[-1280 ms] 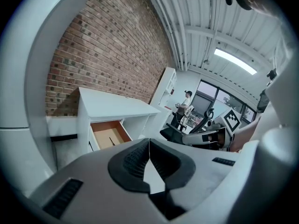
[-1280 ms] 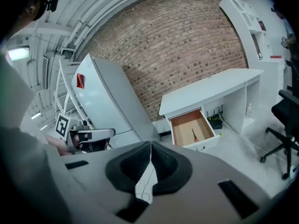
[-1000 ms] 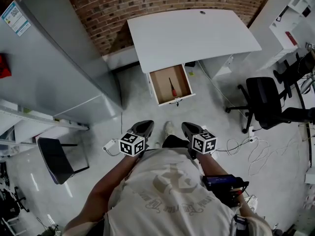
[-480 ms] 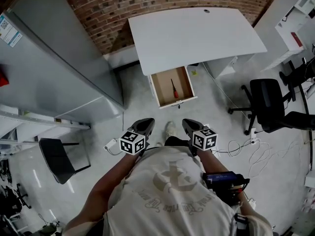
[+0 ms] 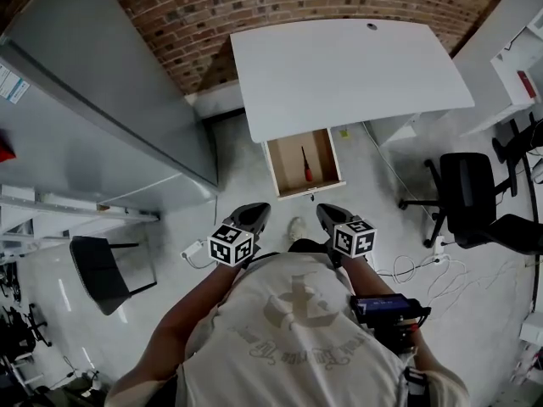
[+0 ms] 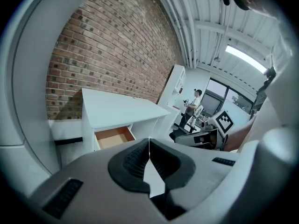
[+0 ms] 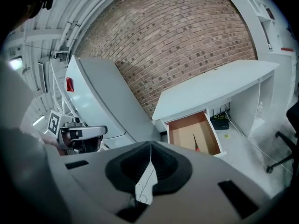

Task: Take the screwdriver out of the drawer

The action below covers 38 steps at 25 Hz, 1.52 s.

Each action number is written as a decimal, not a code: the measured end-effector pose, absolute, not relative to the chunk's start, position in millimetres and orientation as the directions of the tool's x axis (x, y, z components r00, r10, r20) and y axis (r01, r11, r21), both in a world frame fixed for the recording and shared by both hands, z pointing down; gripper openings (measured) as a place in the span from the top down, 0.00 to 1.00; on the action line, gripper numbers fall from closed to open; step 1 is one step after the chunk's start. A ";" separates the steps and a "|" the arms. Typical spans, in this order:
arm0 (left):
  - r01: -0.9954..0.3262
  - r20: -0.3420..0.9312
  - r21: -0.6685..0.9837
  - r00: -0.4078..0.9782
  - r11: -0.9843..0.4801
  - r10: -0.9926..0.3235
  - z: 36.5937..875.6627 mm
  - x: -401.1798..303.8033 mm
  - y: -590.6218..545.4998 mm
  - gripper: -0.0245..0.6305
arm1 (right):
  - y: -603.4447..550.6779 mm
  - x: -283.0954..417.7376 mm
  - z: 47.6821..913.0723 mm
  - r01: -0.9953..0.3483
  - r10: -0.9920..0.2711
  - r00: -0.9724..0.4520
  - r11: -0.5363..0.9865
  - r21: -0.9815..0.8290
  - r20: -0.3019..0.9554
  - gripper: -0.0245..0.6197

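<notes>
Screwdriver [image 7: 195, 143] in drawer [image 7: 180, 134]: right gripper view, not left

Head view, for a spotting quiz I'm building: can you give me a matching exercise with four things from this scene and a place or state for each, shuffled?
Things:
1. screwdriver
2. drawer
3. office chair
4. left gripper

Places or states:
A. pulled open under the white desk
B. lying inside the drawer, red handle toward the person
C. jaws together, nothing between them
D. on the floor at the right of the head view

Pairs: 1-B, 2-A, 3-D, 4-C
</notes>
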<state>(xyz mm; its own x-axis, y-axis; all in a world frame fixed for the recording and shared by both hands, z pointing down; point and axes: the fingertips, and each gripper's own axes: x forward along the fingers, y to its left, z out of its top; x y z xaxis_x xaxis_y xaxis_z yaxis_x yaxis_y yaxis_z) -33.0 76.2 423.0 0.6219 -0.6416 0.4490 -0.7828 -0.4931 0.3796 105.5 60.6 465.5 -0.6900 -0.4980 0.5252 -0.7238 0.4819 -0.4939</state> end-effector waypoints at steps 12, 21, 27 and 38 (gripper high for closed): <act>-0.798 0.466 0.362 0.602 -0.482 -0.648 422.8 -19.2 9.4 0.93 | -16.6 110.1 474.3 -0.692 -0.460 -0.721 0.519 -0.502 0.519 0.93; -0.828 0.489 0.342 0.560 -0.444 -0.668 424.3 -16.4 -16.7 0.93 | -52.7 116.6 495.5 -0.669 -0.421 -0.742 0.526 -0.526 0.522 0.93; -0.840 0.500 0.328 0.542 -0.431 -0.675 423.1 -11.9 -19.7 0.93 | -63.9 114.6 505.8 -0.641 -0.388 -0.764 0.551 -0.535 0.516 0.93; -0.855 0.502 0.350 0.516 -0.383 -0.694 426.3 -31.8 -14.9 0.93 | -64.8 105.7 533.5 -0.662 -0.346 -0.738 0.538 -0.521 0.579 0.93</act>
